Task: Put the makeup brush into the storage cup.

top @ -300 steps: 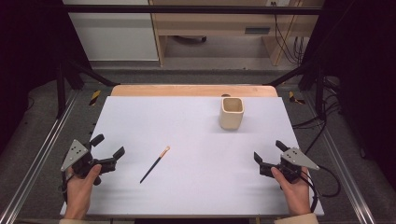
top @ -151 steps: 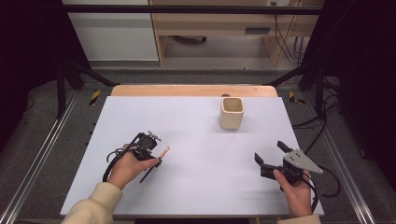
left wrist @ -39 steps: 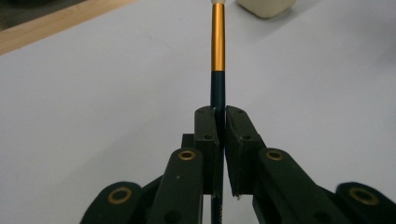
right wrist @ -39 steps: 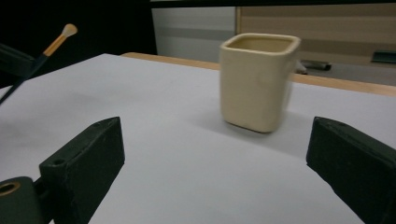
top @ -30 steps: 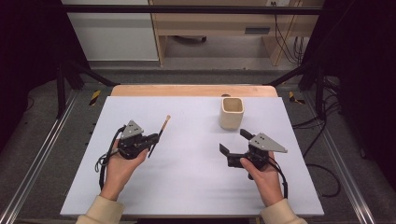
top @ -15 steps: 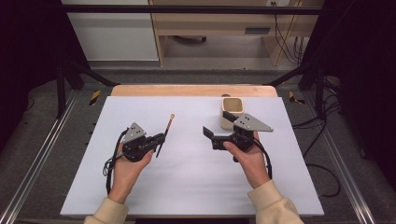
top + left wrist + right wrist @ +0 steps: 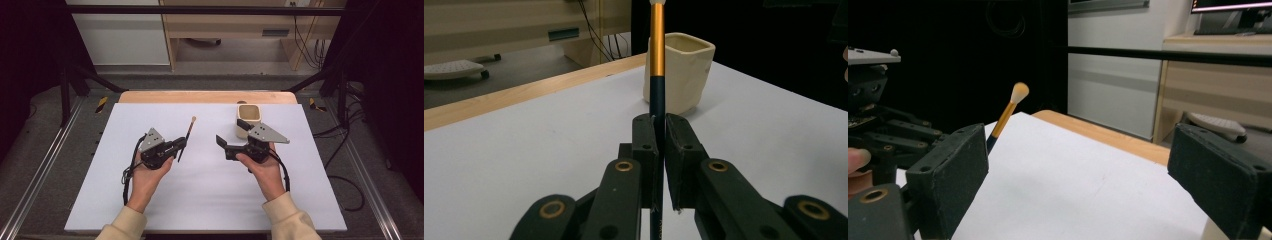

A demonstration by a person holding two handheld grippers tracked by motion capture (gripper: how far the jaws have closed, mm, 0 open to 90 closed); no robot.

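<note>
A slim brush (image 7: 189, 131) with a dark handle, gold ferrule and pale tip is clamped in my left gripper (image 7: 176, 146), which is shut on the handle; the tip points away and upward. In the left gripper view the pads (image 7: 645, 140) press the brush (image 7: 657, 60) upright in front of the cream cup (image 7: 681, 75). My right gripper (image 7: 231, 132) stands open just left of the cup (image 7: 248, 116); its jaws have just been closing a little, with nothing between them. The right gripper view shows its wide-apart fingers (image 7: 950, 175) and the brush (image 7: 1007, 114) beyond.
A white mat (image 7: 200, 200) covers the table, with a wooden edge (image 7: 200, 96) at the far side. Metal rails run along both sides. Small yellow-and-black tools (image 7: 101, 104) lie off the mat at the far corners.
The brush, earlier lying on the mat, is now held up in my left gripper. Over the last second my right hand came in from the right to beside the cup.
</note>
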